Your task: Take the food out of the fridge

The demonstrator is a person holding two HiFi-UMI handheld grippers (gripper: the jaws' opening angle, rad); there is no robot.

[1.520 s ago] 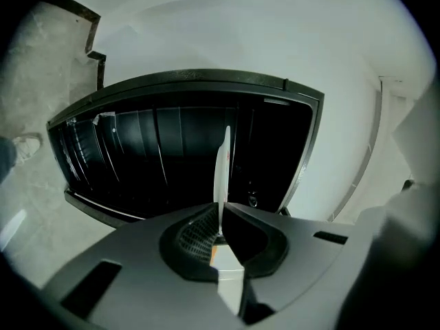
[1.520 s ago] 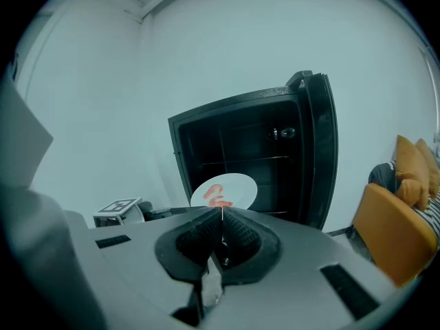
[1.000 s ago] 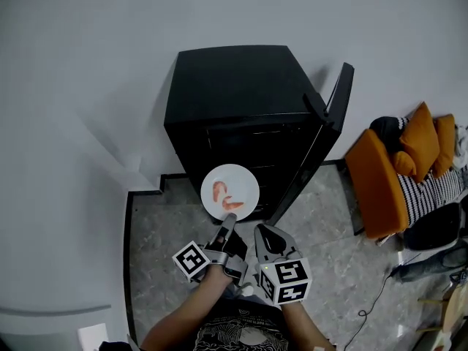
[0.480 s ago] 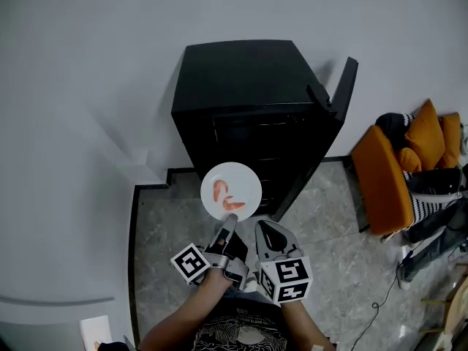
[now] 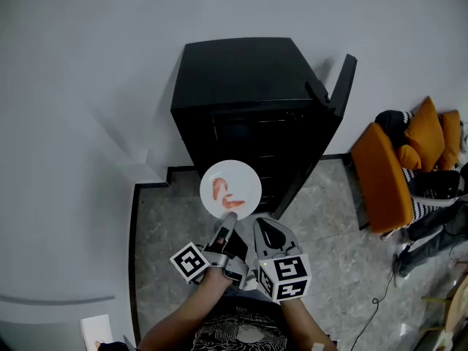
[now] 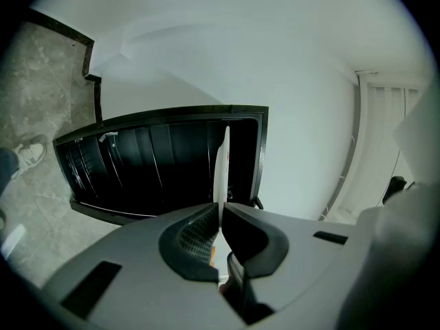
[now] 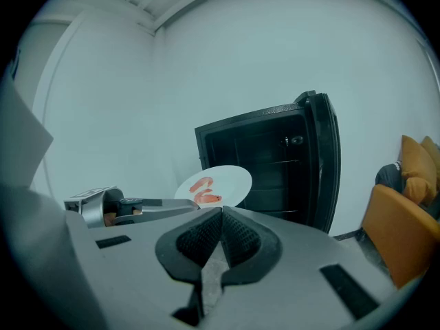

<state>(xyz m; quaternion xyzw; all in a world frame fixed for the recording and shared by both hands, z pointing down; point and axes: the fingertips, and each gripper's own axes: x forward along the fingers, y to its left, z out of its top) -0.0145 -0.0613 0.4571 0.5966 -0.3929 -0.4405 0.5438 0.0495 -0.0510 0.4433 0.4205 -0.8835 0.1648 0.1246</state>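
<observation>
While left claw clamps near rim of white plate, plate hangs in air just in front of black fridge, above stone floor. Two reddish food pieces lie on plate. Fridge door open at right. Right claw just beside left, jaws together, nothing between. Orange sofa well off right.

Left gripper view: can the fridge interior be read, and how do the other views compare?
Left gripper view: strong fisheye, black corners; the open black fridge is dark inside with only faint shelf lines; the round white plate shows edge-on. Right gripper view: same bowing, plate sharp. Head view: even soft light, walls curved.
</observation>
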